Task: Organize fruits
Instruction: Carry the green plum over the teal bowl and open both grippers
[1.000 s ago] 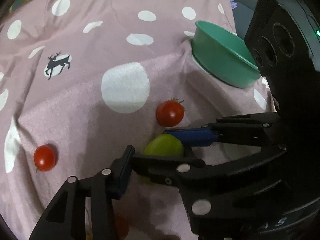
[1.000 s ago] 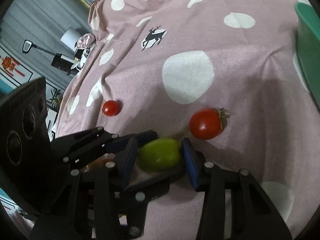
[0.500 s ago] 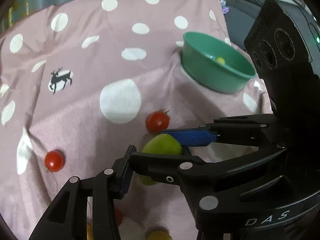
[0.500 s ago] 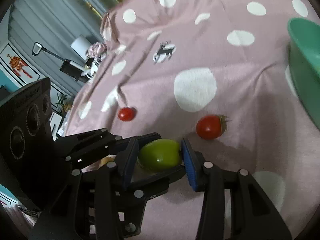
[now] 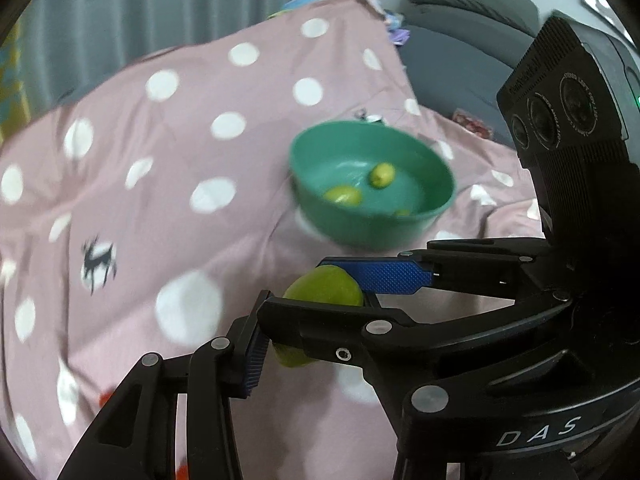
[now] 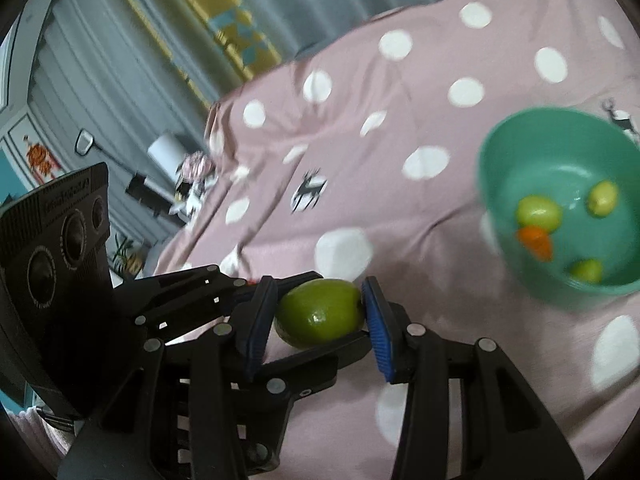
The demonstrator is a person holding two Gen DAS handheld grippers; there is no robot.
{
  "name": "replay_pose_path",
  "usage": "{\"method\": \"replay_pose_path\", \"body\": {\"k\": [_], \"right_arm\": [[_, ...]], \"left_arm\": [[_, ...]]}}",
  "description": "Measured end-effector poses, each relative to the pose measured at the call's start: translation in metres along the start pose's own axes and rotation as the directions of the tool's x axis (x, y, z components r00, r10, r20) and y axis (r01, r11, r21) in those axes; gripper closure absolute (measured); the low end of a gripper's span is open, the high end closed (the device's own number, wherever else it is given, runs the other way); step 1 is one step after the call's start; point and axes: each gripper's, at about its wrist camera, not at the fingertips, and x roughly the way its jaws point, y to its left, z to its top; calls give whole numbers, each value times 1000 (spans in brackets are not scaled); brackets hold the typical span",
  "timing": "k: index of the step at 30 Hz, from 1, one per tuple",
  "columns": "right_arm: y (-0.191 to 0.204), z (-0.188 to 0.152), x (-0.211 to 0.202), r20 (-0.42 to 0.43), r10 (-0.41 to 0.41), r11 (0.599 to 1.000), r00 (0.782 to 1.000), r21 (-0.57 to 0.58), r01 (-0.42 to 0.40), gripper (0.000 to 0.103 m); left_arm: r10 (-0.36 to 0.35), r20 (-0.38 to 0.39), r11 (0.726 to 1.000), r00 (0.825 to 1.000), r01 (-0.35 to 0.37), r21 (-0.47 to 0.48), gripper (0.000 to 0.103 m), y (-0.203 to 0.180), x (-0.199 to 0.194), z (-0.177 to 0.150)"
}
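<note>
Right gripper (image 6: 322,316): blue pads clamped on both ends of green fruit (image 6: 320,314), fruit clear of pink polka-dot cloth (image 6: 360,152). Left gripper (image 5: 320,320) crosses same fruit from other side; whether its pads press fruit cannot be told. Teal bowl (image 6: 492,184) near, on cloth, holding three small yellow-green fruits and one orange-red fruit (image 6: 536,242).
</note>
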Motion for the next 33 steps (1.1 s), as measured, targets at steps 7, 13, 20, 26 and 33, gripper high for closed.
{"method": "replay_pose_path", "body": {"k": [7, 13, 20, 26, 33], "right_arm": [[-44, 23, -43, 111, -70, 997, 991, 43, 66, 61], [-89, 40, -63, 145, -132, 989, 981, 83, 121, 61], [-125, 42, -48, 99, -174, 979, 980, 128, 161, 59], [-129, 37, -46, 88, -186, 974, 979, 144, 172, 50], [-97, 30, -57, 121, -261, 965, 958, 62, 255, 43]], "left_arm": [[-89, 17, 994, 996, 88, 60, 59, -29, 27, 49], [-153, 13, 984, 988, 152, 92, 59, -50, 65, 83], [-193, -28, 981, 981, 194, 27, 59, -50, 102, 86], [-146, -41, 989, 988, 147, 3, 43, -45, 107, 83], [-101, -32, 994, 994, 100, -39, 21, -29, 82, 67]]}}
